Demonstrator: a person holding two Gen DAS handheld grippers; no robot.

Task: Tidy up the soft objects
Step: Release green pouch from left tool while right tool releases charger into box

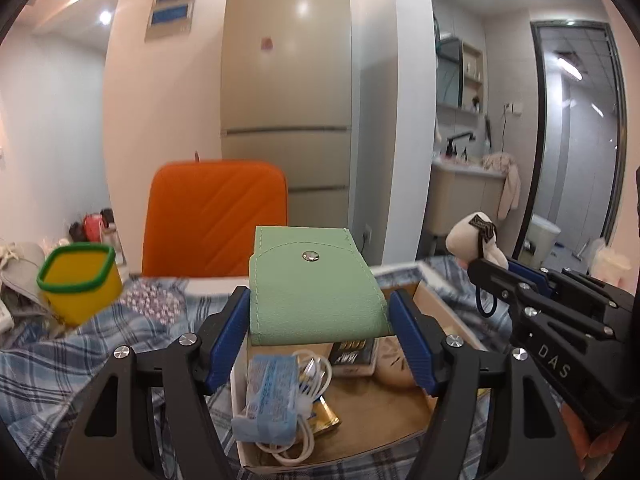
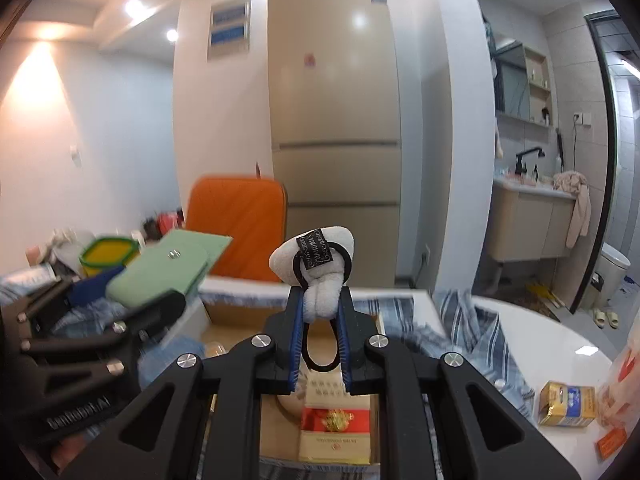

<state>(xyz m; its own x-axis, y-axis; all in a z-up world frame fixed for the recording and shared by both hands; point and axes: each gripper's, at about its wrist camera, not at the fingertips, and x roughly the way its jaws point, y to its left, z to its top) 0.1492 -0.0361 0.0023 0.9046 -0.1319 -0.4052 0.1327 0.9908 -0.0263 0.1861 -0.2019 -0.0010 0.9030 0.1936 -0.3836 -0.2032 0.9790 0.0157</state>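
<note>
My left gripper (image 1: 318,310) is shut on a pale green soft pouch (image 1: 312,284) with a metal snap, held above an open cardboard box (image 1: 436,300). The box holds a blue tissue pack (image 1: 268,396), a white cable and small packets. My right gripper (image 2: 320,312) is shut on a white fluffy hair tie (image 2: 320,276) with a black elastic loop and a black tag, also above the box (image 2: 224,312). Each view shows the other gripper: the right one with the hair tie (image 1: 476,240) at the right edge, the left one with the pouch (image 2: 168,270) at the left.
A blue plaid cloth (image 1: 60,360) covers the surface around the box. A yellow cup with a green rim (image 1: 78,280) stands at the left, an orange case (image 1: 216,220) behind. A yellow carton (image 2: 566,404) lies on the white table (image 2: 540,344) at the right. A fridge (image 1: 288,100) stands beyond.
</note>
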